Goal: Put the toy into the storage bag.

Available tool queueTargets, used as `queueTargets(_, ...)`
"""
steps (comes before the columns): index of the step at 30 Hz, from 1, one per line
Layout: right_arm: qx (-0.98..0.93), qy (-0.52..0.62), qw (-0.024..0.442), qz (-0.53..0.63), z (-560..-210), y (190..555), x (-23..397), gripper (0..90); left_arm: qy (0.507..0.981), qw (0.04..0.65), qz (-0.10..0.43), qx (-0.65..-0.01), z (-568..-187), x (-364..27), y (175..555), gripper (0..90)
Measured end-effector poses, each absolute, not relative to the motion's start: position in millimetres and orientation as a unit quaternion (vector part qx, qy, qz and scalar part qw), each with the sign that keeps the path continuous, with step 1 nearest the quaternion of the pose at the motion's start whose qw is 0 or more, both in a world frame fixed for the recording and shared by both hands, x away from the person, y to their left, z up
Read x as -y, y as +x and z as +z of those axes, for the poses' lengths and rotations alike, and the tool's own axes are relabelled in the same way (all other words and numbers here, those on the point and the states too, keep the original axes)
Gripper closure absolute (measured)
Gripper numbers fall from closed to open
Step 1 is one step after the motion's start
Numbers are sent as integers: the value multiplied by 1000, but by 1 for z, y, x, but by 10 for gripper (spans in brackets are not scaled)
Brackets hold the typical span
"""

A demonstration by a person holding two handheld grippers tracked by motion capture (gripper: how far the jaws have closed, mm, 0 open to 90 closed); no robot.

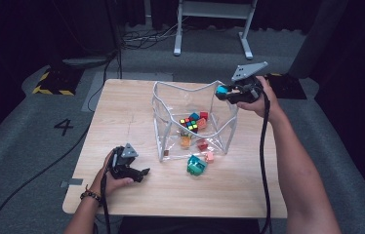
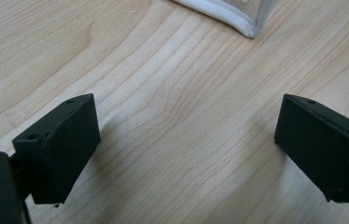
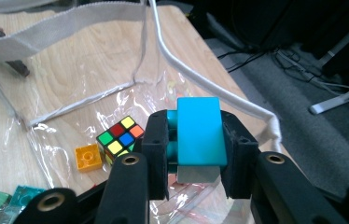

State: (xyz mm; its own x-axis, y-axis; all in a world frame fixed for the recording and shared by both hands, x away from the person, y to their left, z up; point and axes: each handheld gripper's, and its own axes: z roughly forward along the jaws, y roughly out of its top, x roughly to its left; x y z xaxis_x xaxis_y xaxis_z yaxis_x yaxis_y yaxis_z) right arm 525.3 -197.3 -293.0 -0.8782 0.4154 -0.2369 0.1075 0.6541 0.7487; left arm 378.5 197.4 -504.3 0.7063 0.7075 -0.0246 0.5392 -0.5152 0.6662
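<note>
The left gripper (image 2: 184,149) has its two black jaws standing wide apart with bare light-wood worktop (image 2: 163,93) between them, nothing gripped. Beyond the jaws, towards the right one, lies a white padded corner (image 2: 238,18) on the wood.

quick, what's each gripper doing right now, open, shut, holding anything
Left gripper: open, nothing between its jaws, low over the table.
Right gripper: shut on a cyan block, held above the clear bag.

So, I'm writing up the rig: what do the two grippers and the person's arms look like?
Both the left gripper and right gripper are black with blocky jaws, each topped by a grey three-cornered plate and trailing a black cable. The arms are sleeveless; a dark beaded bracelet circles the left wrist.
</note>
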Motion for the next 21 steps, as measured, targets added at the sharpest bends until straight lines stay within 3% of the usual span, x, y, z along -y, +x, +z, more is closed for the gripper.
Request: queueTargets(21,-935,129,157,289,-318,550,166,678,861,334,126,-362,-504,-197,378,70)
